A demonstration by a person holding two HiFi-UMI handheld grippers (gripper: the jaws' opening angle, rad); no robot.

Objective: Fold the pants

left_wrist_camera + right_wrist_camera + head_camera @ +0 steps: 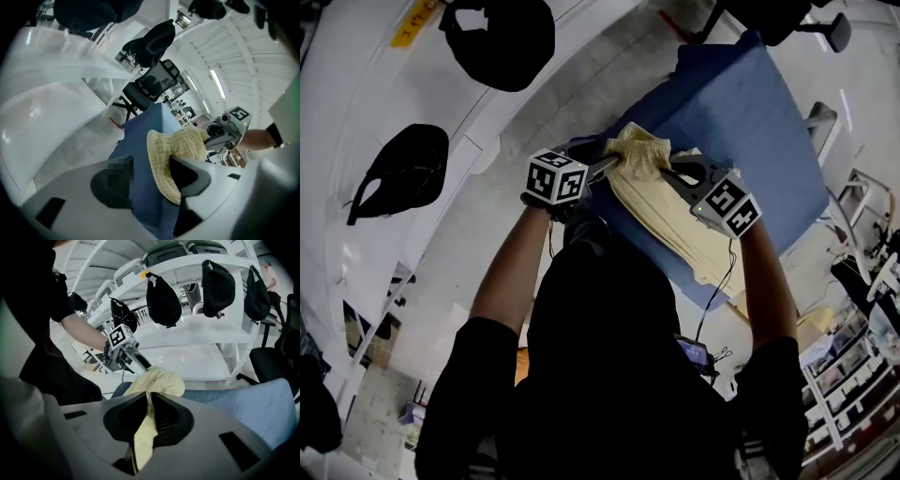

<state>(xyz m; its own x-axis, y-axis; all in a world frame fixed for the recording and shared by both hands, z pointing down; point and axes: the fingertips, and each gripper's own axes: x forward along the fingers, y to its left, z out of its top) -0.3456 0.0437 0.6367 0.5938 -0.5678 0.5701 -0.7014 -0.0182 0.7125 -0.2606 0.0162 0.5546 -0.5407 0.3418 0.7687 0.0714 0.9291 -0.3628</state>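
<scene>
- Head view, far left: a white shelf (356, 94) carries two black bags (398, 173). A yellow label (412, 21) on its edge bears print too small to read.
- Left gripper (602, 169) reaches in from the left. Its marker cube (556, 176) shows only black-and-white squares, no words. In the left gripper view its jaws stand apart, with the cloth lying beside one jaw and clear of the other.
- Pale yellow checked pants (649, 197) lie on the blue padded surface (759, 112). They are bunched at the corner between the two grippers, and the rest runs back along the near edge toward the person.
- Right gripper (673, 171) comes in from the right. The right gripper view shows its jaws pressed together on a fold of the pants, with a strip of fabric hanging down between the pads.
- Beyond the pants the surface is bare out to its far and right edges, and pale floor shows along its left edge.
- A black office chair (152, 84) stands just past the far end.
</scene>
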